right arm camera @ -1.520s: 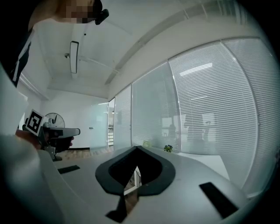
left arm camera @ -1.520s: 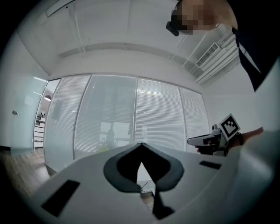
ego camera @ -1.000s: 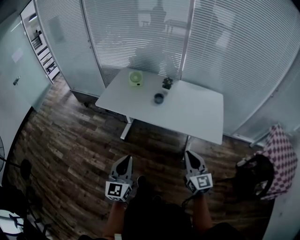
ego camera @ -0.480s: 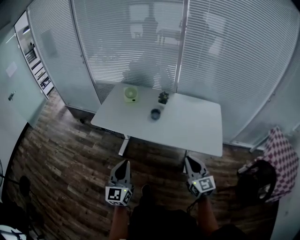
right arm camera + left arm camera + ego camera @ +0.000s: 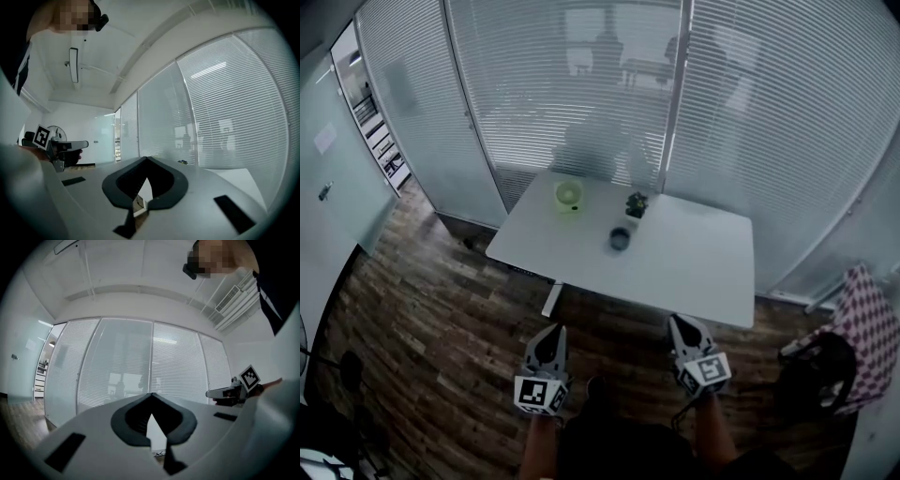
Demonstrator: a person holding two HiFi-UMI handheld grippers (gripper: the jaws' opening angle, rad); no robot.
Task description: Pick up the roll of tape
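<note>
The roll of tape [image 5: 620, 239] lies flat on the white table [image 5: 703, 272], near the centre of the frame. It looks light and stiff, so pinching its wall through the hole should hold it. At the bottom of the frame, well apart from it, the left gripper [image 5: 551, 333] and the right gripper [image 5: 680, 323] both have their jaws closed on nothing.

One white bench [image 5: 694, 272] carries three small things: one green round object [image 5: 568, 195], one dark roll of tape [image 5: 620, 239], one small dark object [image 5: 636, 203]. Two tools: left tool [image 5: 549, 330], right tool [image 5: 682, 323]. One checkered cloth [image 5: 867, 328].
</note>
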